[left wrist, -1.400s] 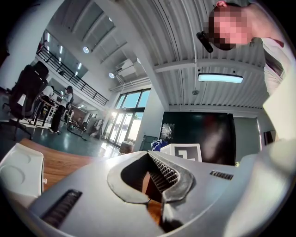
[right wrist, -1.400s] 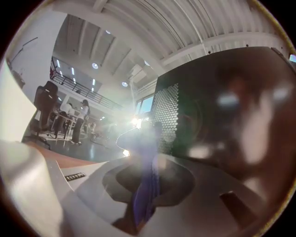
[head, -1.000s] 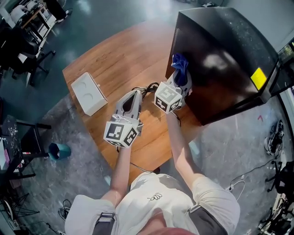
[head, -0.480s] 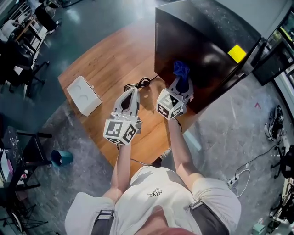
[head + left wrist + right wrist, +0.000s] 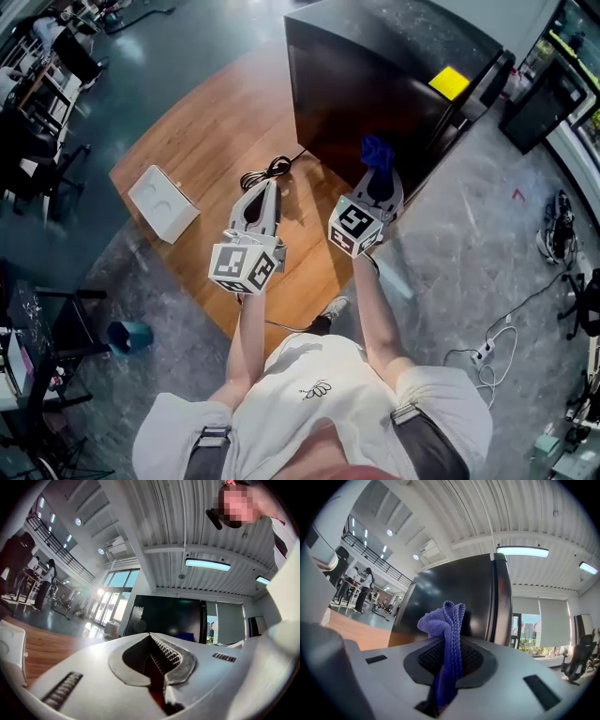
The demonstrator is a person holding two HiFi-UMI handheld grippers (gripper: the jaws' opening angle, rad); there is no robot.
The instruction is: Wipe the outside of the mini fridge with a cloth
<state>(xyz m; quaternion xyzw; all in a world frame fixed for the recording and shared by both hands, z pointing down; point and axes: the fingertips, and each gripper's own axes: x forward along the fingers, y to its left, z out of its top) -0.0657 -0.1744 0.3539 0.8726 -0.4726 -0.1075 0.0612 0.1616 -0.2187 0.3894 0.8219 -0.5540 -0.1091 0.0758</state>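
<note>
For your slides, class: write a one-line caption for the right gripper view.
Blue cloth clamped in the right tool, raised before the black fridge.

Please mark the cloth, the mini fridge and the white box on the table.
cloth (image 5: 445, 620): right gripper view, on its bunched blue upper end.
mini fridge (image 5: 356, 103): head view, on its dark side wall.
white box (image 5: 161, 199): head view, on its top face.

Left gripper (image 5: 150, 635), jaws together and empty, faces the black mini fridge (image 5: 166, 616)
</note>
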